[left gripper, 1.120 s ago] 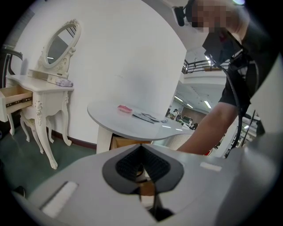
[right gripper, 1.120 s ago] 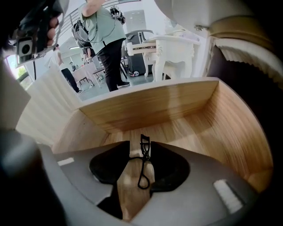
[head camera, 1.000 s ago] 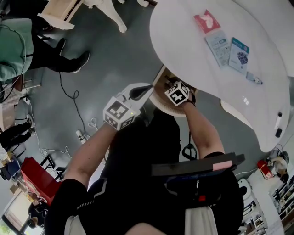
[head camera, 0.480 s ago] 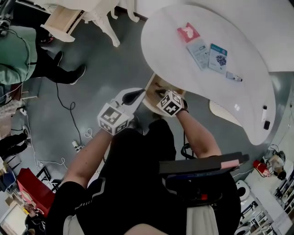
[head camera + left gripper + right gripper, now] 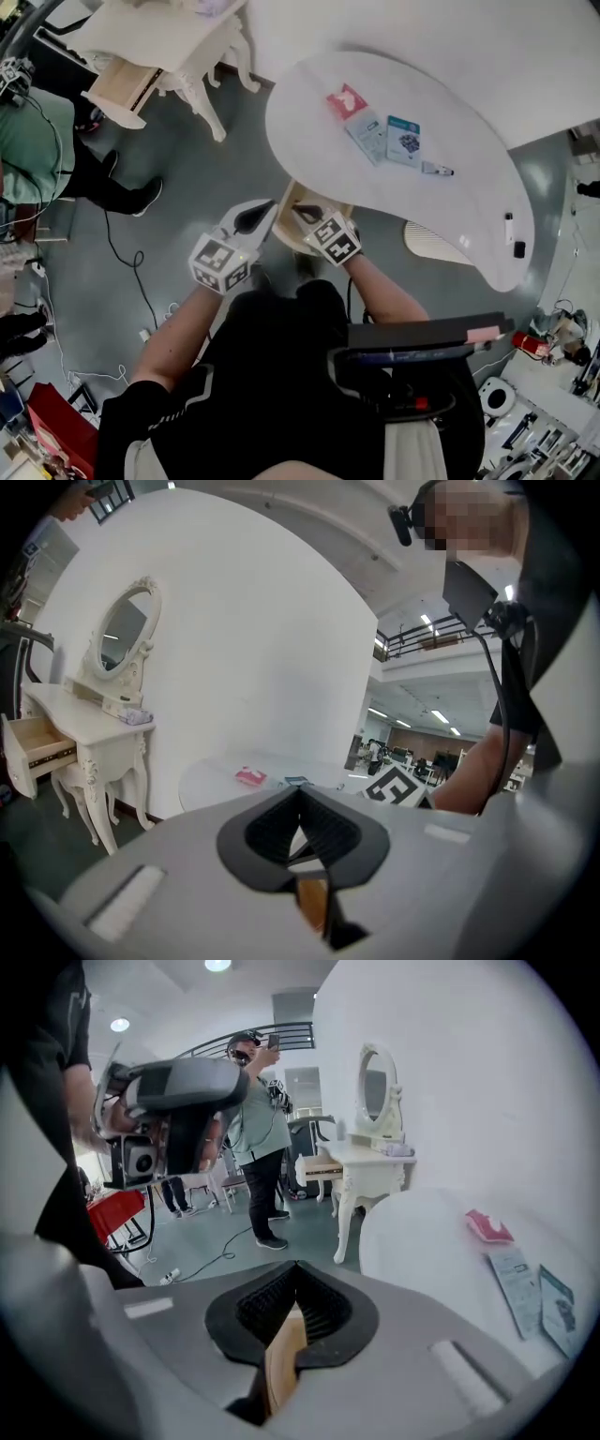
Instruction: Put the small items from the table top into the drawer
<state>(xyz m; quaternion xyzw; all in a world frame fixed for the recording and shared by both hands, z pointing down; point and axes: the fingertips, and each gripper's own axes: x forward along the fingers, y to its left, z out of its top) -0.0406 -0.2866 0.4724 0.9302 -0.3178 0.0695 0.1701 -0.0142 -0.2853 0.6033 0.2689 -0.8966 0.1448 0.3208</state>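
On table (image 5: 450, 94) lay one red packet (image 5: 346, 101), two cards (image 5: 367, 134), one pen (image 5: 437, 170), two small pieces (image 5: 509, 228) at far end. Drawer (image 5: 284, 195) stood open below its edge, contents hidden. Left tool (image 5: 267, 206) and right tool (image 5: 296, 210) were pressed together, empty.

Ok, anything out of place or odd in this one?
Nothing spilled or damaged: packet, leaflet, card and pen lie flat on the table. Only oddity: the vanity drawer stands open.
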